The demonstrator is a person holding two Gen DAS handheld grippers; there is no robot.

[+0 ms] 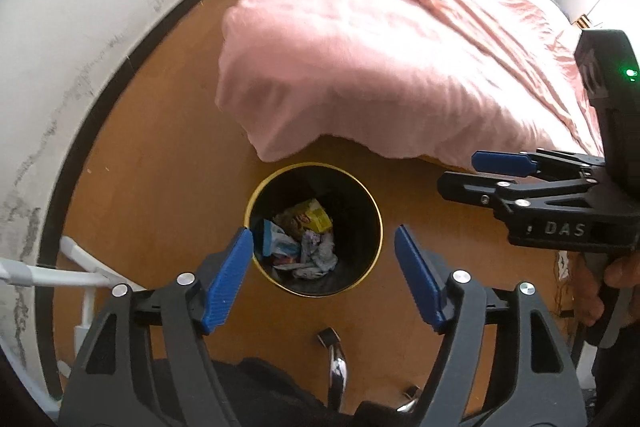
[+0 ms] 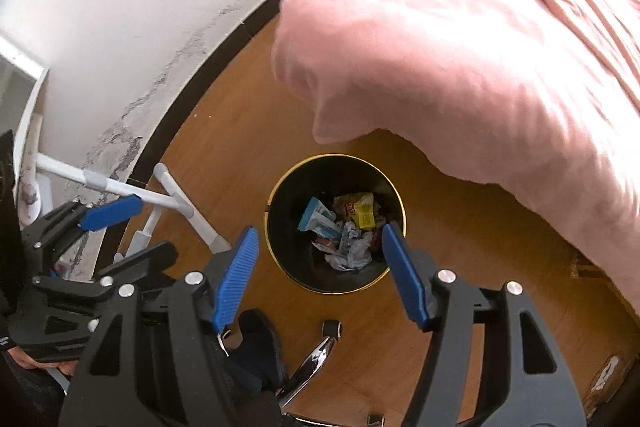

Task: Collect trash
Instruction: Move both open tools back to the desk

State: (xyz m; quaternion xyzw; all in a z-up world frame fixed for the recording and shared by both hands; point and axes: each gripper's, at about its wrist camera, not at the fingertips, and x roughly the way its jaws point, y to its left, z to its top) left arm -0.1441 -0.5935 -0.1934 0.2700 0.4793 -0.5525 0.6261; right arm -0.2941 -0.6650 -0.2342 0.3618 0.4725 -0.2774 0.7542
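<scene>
Both claws are seen with jaws spread apart and nothing between the blue ribbed pads: the left gripper (image 1: 324,259) and the right gripper (image 2: 320,259) are each held above the round black waste bin with a gold rim (image 1: 370,247), which stands on the brown wooden floor (image 1: 160,163) just beside the overhanging corner of the pink quilted bedcover (image 1: 380,39). Crumpled white paper (image 1: 318,255), a yellow wrapper (image 1: 316,217) and a light blue packet (image 1: 276,241) are seen lying at the bottom of the bin. A white tubular frame (image 2: 176,201) is seen by the scuffed white wall (image 2: 140,7).
</scene>
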